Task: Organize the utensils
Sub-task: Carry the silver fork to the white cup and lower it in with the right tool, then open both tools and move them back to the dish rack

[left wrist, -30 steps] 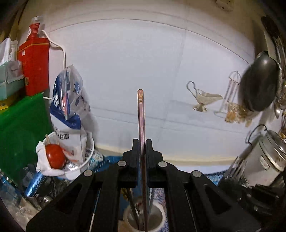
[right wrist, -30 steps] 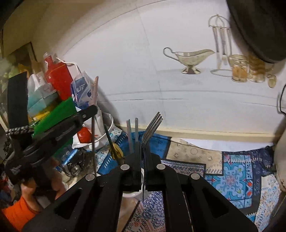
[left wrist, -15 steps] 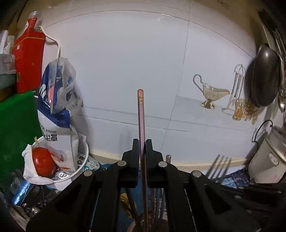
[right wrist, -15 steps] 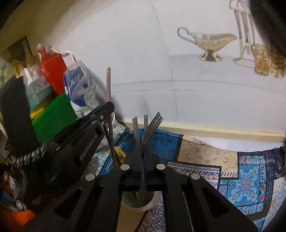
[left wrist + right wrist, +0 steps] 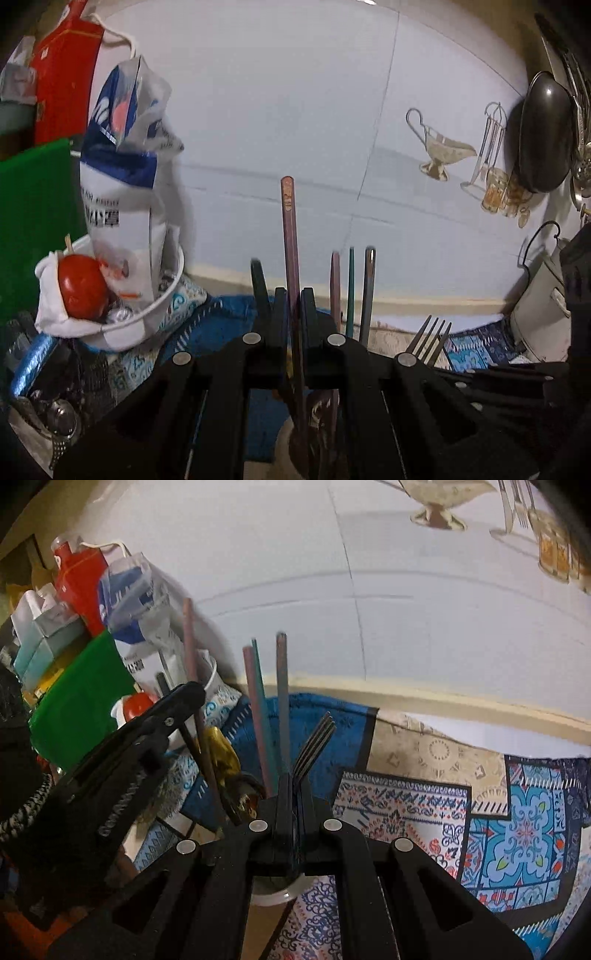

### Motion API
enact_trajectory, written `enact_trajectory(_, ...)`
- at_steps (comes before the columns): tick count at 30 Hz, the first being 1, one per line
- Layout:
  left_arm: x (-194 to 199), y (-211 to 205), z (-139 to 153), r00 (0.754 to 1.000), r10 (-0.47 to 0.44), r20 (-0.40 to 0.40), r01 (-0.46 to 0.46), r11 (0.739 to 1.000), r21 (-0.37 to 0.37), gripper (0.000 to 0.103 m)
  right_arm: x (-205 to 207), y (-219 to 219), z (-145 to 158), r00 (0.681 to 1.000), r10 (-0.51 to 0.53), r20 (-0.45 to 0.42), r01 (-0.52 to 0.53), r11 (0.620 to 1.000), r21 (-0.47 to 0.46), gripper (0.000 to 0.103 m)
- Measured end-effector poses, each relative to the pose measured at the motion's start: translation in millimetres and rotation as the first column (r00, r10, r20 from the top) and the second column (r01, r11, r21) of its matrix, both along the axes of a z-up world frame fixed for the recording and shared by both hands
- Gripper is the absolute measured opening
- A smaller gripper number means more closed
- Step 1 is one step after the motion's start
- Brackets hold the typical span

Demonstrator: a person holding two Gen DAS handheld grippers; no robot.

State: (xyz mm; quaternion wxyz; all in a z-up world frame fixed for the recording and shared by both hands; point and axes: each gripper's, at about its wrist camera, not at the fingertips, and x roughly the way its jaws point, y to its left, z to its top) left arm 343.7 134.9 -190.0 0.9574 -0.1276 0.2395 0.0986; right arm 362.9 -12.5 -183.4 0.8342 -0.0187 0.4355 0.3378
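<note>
Now both my tongs have come down over the cup (image 5: 275, 890). Left tongs (image 5: 291, 306) pinch a chopstick (image 5: 287, 221); right tongs (image 5: 293, 794) pinch a fork (image 5: 314, 742). Both ends dip into the cup, at 6 o'clock, so letting go comes next, I think.

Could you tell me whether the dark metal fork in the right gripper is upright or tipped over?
Upright: the dark metal fork stands tines-up, clamped between the shut jaws of the right gripper, its handle running down toward the white cup.
</note>
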Motion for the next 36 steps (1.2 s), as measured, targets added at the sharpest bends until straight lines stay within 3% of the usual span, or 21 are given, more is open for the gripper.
enact_trajectory(10, -13, 2, -9, 0.987, -0.101, -0.128, 0.091, 0.992, -0.084, 0.004, 0, 4, -18, 0.996, 0.039, -0.074, -0.042, 0.998, -0.036, 0.004)
enact_trajectory(21, -31, -1, 2, 0.975, -0.111, -0.191, 0.092, 0.990, -0.106, 0.004, -6, 0, -13, 0.993, 0.069, -0.099, -0.074, 0.996, -0.047, 0.004)
enact_trajectory(26, -42, -15, 16, 0.974, -0.107, -0.198, 0.096, 0.993, -0.064, 0.004, -18, -15, 2, 0.996, 0.068, -0.054, -0.070, 0.996, -0.050, 0.018)
enact_trajectory(36, -54, -62, 35, 0.963, -0.150, -0.224, 0.148, 0.989, -0.027, 0.012, -43, -71, 34, 0.998, -0.005, 0.065, 0.009, 0.997, -0.072, 0.027)
